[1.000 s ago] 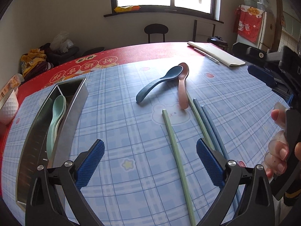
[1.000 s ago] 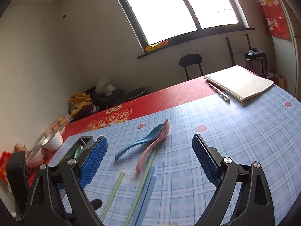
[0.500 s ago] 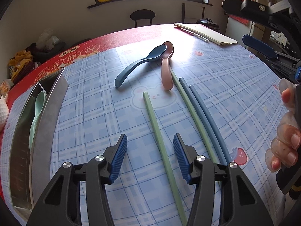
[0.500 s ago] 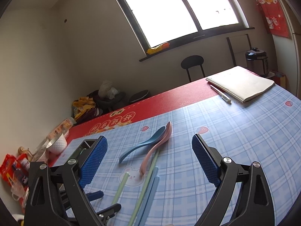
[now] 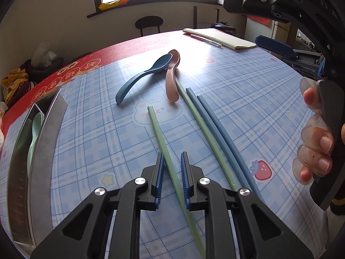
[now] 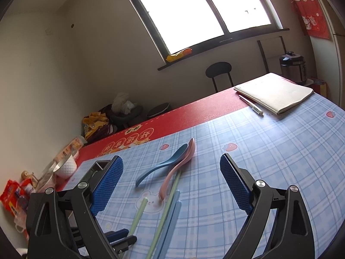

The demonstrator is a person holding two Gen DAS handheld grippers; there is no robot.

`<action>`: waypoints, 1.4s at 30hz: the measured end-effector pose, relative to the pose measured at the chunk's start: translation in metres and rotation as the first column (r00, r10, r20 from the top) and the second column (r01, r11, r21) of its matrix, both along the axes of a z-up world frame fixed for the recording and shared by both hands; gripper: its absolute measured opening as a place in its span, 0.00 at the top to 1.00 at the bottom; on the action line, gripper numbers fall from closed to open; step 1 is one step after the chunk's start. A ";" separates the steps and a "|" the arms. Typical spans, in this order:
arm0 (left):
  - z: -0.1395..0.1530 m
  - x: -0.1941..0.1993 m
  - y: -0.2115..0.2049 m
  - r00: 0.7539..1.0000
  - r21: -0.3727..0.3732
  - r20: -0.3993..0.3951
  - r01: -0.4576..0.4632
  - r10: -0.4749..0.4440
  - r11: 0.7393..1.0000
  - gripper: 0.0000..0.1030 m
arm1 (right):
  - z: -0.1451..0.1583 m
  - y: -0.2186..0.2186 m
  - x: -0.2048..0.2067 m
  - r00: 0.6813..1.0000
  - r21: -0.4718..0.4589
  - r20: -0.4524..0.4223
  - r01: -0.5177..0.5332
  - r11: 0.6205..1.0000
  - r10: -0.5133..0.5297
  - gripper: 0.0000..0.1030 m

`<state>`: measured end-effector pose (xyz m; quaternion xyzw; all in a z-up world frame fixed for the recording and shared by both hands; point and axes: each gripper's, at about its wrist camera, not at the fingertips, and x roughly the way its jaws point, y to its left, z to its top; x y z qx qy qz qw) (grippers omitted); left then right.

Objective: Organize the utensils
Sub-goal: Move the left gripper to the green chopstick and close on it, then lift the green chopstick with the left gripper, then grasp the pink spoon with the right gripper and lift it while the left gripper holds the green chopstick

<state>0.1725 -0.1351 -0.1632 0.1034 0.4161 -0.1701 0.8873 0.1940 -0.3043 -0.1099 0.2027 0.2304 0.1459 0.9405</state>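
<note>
My left gripper [image 5: 172, 161] is nearly shut around a green chopstick [image 5: 159, 129] lying on the table; its pads [image 5: 159, 168] stand on either side of the stick with a small gap. A second green chopstick [image 5: 202, 129] and two blue chopsticks [image 5: 217, 127] lie to the right. A dark blue spoon [image 5: 142, 75] and a pink spoon [image 5: 171, 77] lie farther back. A mint spoon [image 5: 33, 133] lies in the metal tray [image 5: 45, 129] at left. My right gripper [image 6: 170, 183] is open and empty above the table, over the spoons [image 6: 172, 166] and chopsticks [image 6: 166, 215].
A notebook [image 6: 273, 92] and pen [image 6: 251, 104] lie at the table's far right. A white bowl [image 6: 65, 166] and snack packets [image 6: 13, 196] sit at the left edge. A chair [image 5: 148, 23] stands behind the table. The right hand [image 5: 314, 133] is close on the right.
My left gripper has moved down and forward to the left green chopstick and narrowed from wide open to nearly shut around it. The right gripper has shifted only slightly.
</note>
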 end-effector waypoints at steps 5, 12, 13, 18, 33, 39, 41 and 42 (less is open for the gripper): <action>0.000 0.005 0.011 0.999 -0.047 -0.017 -0.044 0.043 0.998 0.94 | -0.003 -0.003 0.002 1.000 0.017 -0.017 0.008 1.000 -0.007 0.14; 0.003 0.008 0.035 0.992 -0.157 -0.036 -0.125 0.121 0.980 0.94 | -0.009 0.000 0.005 0.999 0.007 -0.043 0.005 1.000 -0.004 0.14; 0.004 0.007 0.037 0.992 -0.165 -0.029 -0.128 0.124 0.978 0.94 | -0.010 0.000 0.006 0.999 0.006 -0.046 0.004 1.000 -0.004 0.14; 0.011 0.002 0.044 0.989 -0.205 0.001 -0.144 0.147 0.968 0.94 | -0.013 0.000 0.009 0.998 0.010 -0.063 0.002 1.000 -0.002 0.14; 0.055 -0.001 0.087 0.971 -0.391 0.141 -0.123 0.192 0.912 0.94 | -0.014 0.014 0.012 0.997 -0.041 -0.030 -0.076 0.996 0.075 0.27; 0.042 0.000 0.089 0.969 -0.380 0.137 -0.139 0.204 0.914 0.94 | -0.023 0.017 0.019 0.990 -0.029 -0.076 -0.125 0.992 0.122 0.57; 0.041 0.001 0.091 0.969 -0.390 0.129 -0.147 0.212 0.909 0.94 | -0.024 0.016 0.021 0.988 -0.021 -0.090 -0.129 0.991 0.127 0.68; 0.041 0.002 0.093 0.968 -0.397 0.125 -0.155 0.220 0.905 0.94 | -0.025 0.016 0.023 0.987 -0.015 -0.099 -0.128 0.992 0.126 0.73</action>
